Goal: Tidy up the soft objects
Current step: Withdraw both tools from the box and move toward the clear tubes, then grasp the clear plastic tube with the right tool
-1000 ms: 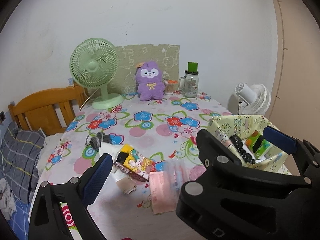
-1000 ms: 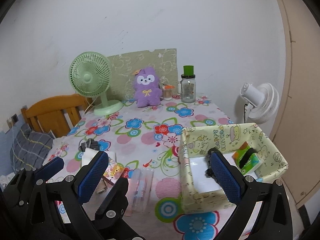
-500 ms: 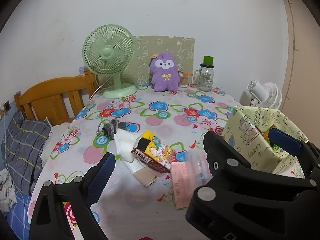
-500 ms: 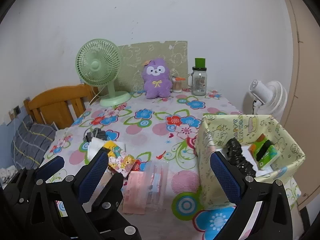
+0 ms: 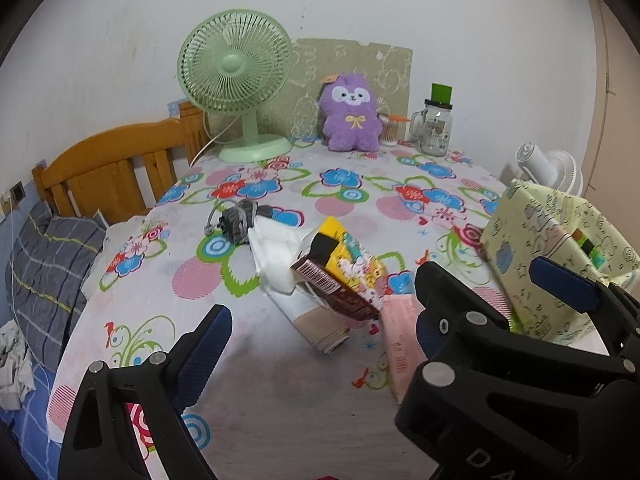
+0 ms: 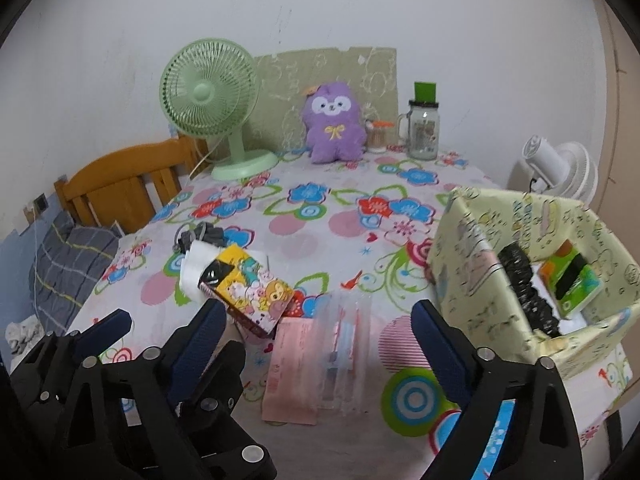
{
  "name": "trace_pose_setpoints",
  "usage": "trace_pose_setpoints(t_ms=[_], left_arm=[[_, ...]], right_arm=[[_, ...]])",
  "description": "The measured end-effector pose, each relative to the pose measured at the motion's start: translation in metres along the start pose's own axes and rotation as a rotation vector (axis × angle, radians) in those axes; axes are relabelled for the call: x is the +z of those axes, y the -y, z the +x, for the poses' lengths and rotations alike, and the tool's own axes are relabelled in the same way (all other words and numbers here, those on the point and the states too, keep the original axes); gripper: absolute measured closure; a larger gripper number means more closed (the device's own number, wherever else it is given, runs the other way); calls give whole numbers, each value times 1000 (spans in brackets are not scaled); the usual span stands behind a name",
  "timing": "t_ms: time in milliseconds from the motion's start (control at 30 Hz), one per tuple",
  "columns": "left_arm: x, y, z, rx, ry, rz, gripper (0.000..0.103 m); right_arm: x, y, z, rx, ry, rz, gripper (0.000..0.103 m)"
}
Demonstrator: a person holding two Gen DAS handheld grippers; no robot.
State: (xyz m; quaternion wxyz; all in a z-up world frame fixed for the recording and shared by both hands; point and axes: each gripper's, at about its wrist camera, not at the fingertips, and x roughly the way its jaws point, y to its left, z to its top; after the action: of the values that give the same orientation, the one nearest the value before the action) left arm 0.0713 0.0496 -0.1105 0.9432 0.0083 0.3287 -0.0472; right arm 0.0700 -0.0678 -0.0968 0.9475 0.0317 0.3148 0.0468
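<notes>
A pile lies mid-table: a yellow cartoon tissue pack [image 5: 344, 276] [image 6: 250, 288], a white cloth [image 5: 274, 254], a beige sock [image 5: 316, 322], a pink packet [image 6: 294, 364] [image 5: 402, 332], a clear mask pack [image 6: 346, 344] and grey rolled socks [image 5: 240, 218]. A yellow-green patterned box [image 6: 480, 268] [image 5: 532, 256] at the right holds a black item [image 6: 524, 292] and a green pack [image 6: 570, 280]. My left gripper [image 5: 324, 332] is open above the pile. My right gripper [image 6: 320, 334] is open, over the pink packet. Both are empty.
A green desk fan [image 5: 236, 76], a purple plush [image 5: 352, 114] and a glass jar with a green lid [image 5: 436, 128] stand at the table's far edge. A white fan [image 6: 560, 168] is off the right side. A wooden headboard [image 5: 112, 168] and bedding are at the left.
Both grippers have pulled back and turned left, so the pile and box sit further right in view. The box looks tilted now. Nothing was taken hold of.
</notes>
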Motion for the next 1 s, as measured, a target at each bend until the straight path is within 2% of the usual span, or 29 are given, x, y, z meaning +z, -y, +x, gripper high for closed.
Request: trace_pose_setpoints(t_ms=[233, 500, 867, 1000], left_arm=[[-5, -4, 17, -3, -40, 1, 10], [-8, -4, 31, -11, -75, 4, 11], [-12, 5, 48, -14, -125, 24, 14], [-12, 7, 49, -12, -123, 30, 14]], right_arm=[[-6, -2, 19, -1, -54, -7, 17], [-11, 2, 39, -23, -105, 10, 18], [-15, 4, 58, -26, -168, 2, 34], [-16, 8, 64, -19, -186, 25, 35]])
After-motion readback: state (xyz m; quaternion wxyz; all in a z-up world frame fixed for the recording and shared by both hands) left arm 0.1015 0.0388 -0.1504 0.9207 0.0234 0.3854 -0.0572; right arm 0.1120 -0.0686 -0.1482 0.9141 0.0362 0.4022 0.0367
